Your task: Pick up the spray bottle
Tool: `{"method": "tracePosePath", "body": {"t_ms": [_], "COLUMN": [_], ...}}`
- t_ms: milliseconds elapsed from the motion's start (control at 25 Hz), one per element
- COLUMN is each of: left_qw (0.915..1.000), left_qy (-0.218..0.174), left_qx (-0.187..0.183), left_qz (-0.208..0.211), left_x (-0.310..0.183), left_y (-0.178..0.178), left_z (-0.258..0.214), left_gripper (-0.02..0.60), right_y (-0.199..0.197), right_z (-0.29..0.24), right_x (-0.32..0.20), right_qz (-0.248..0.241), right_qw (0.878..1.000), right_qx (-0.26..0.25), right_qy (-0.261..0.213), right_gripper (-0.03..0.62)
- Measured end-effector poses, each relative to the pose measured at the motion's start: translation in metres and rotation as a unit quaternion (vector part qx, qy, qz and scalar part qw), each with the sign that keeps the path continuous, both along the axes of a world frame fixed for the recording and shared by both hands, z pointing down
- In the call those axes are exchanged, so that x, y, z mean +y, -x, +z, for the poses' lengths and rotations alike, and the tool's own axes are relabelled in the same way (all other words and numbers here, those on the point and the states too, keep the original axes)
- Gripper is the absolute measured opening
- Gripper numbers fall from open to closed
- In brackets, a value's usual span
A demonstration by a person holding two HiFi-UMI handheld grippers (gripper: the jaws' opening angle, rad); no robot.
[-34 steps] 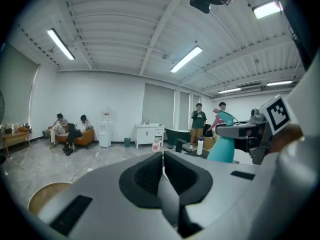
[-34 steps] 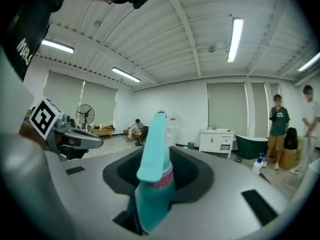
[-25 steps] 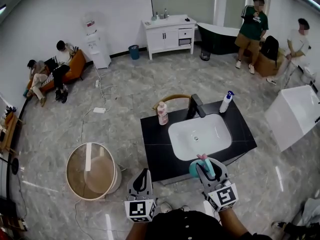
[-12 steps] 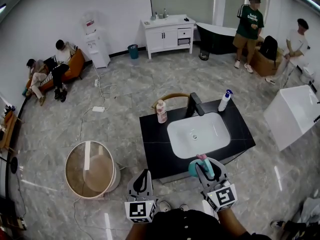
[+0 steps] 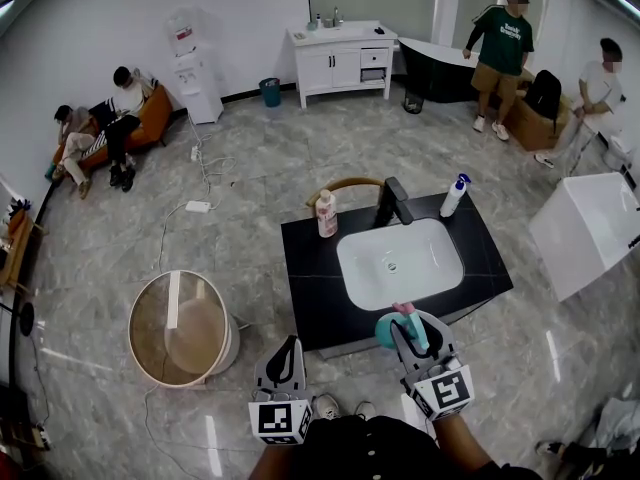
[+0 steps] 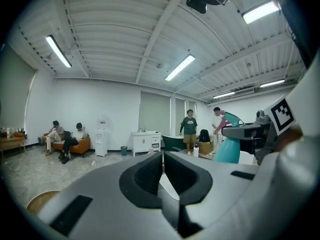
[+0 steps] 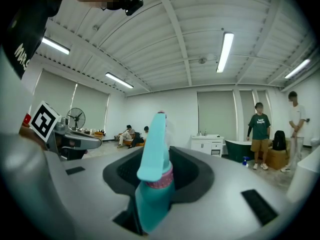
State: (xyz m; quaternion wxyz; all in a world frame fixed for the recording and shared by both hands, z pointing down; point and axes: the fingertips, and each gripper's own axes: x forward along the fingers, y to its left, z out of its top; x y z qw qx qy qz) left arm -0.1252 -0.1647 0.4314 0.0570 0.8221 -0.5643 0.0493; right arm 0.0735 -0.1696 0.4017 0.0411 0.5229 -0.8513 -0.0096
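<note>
Pinching a teal spray bottle (image 5: 389, 332) by its neck, just under the pink collar, the fingers (image 7: 196, 170) of the right gripper (image 5: 413, 333) are pressed against it from both sides, with the bottle kept upright and its teal trigger head rising above them. The bottle is held at the near edge of the black surface (image 5: 312, 293) that carries the white sink (image 5: 400, 265), on the side of the sink closest to the person. Whether its base touches anything cannot be told from the head view. The left gripper (image 5: 289, 349) is held to the left of the sink's near corner, over the floor (image 5: 250, 178) and off the surface. Its fingers (image 6: 146, 176) are pressed together with only a thin slit between them, and nothing is held there. In the left gripper view the teal bottle is seen off to the right, clamped in the other gripper. A black faucet (image 5: 394, 203) is mounted at the far rim of the sink. A pink bottle (image 5: 326, 214) is stood on the surface left of the faucet, and a white bottle with a blue top (image 5: 455, 196) is stood at the surface's far right corner, beyond the sink. A round wooden tub (image 5: 183, 326) is set on the floor well to the left of the sink. Far beyond the sink, a white cabinet (image 5: 340, 63) is placed against the wall, two people (image 5: 100, 133) are seated on an orange sofa at the left, and two more are stood at the right.
</note>
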Motion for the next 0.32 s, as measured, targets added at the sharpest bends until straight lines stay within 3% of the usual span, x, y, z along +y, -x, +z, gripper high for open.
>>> {"method": "tracePosePath", "body": {"t_ms": [320], "left_qw": [1.0], "left_qy": [0.003], "left_qx": [-0.002], "left_qz": [0.0], "left_x": [-0.0018], "left_y": [0.002], "left_z": [0.0064], "left_gripper": [0.02], "right_y": [0.0038], "right_z": [0.0077], "right_x": [-0.0034], "right_qz": [-0.004], "right_qw": [1.0], "right_qx": [-0.001], "right_qy": [0.002], "right_gripper": [0.126]}}
